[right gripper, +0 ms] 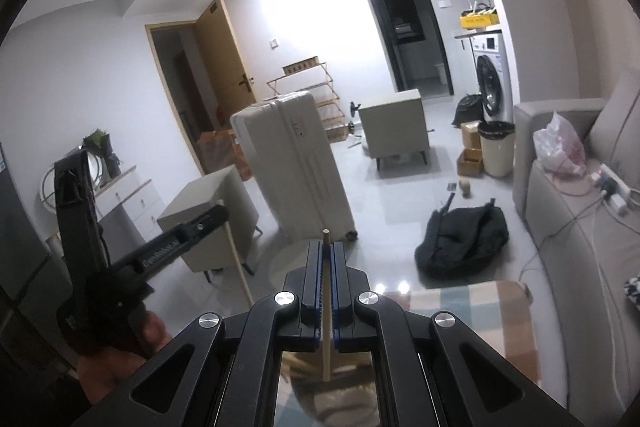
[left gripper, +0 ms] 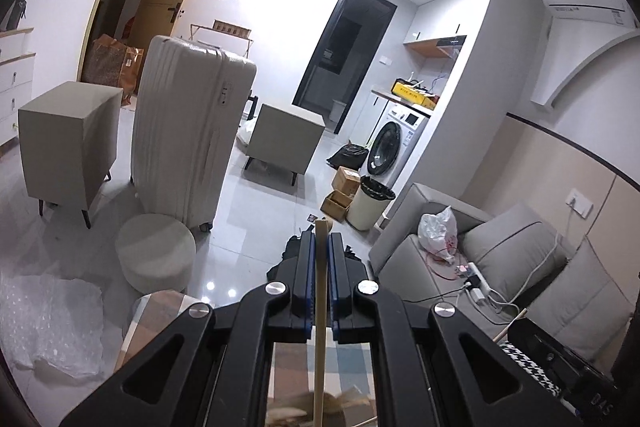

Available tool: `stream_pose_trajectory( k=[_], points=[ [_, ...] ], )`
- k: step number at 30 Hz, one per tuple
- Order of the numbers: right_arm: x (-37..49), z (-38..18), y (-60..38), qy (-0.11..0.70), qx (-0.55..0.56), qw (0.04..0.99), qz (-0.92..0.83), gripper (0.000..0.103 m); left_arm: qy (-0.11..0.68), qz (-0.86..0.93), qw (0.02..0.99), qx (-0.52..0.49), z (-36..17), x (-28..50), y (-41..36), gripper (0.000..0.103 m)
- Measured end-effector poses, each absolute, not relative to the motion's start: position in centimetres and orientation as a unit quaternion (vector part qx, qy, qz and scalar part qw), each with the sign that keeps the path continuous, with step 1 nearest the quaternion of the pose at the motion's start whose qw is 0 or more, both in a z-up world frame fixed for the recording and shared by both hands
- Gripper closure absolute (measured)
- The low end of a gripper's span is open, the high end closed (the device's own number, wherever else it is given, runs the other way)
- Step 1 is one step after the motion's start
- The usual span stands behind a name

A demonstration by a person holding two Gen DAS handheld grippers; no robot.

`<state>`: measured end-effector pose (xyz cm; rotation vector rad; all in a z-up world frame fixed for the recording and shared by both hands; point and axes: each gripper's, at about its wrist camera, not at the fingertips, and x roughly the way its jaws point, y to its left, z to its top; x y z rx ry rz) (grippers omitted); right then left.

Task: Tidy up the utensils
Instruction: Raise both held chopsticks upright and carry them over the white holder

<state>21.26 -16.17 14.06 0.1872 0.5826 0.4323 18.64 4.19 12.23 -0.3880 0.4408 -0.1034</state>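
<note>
My left gripper is shut on a pale wooden utensil handle that runs straight down between the fingers, its top end poking just past the tips. My right gripper is shut on a thin wooden stick, likely a chopstick, held upright. Both are raised and look out over the room. In the right wrist view the left gripper appears at left, held by a hand, with its wooden handle hanging below it. A blurred wooden utensil holder lies below the left gripper.
A checked cloth covers the table under both grippers. A grey sofa with a plastic bag and power strip stands to the right. A white suitcase, round stool, cabinets and a black bag are on the floor.
</note>
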Motion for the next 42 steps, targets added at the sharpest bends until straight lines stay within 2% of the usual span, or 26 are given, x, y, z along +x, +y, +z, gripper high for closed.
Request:
stream_pose_trajectory(
  k=[18,29,42],
  points=[
    [25.2,7.3,-15.6,0.334,0.102,0.916,0.195,0.100,0.204,-0.056,0.968,-0.133,9.1,19.9,1.9,0.101],
    [24.6,6.9,-15.9,0.338,0.096,0.916,0.194,0.100,0.203,-0.066,0.971,-0.104,9.2,19.4,1.8,0.101],
    [24.4,5.9,-15.6,0.360,0.089,0.908,0.197,0.100,0.245,-0.090,0.961,-0.094,9.3,17.8,2.0,0.101]
  ],
)
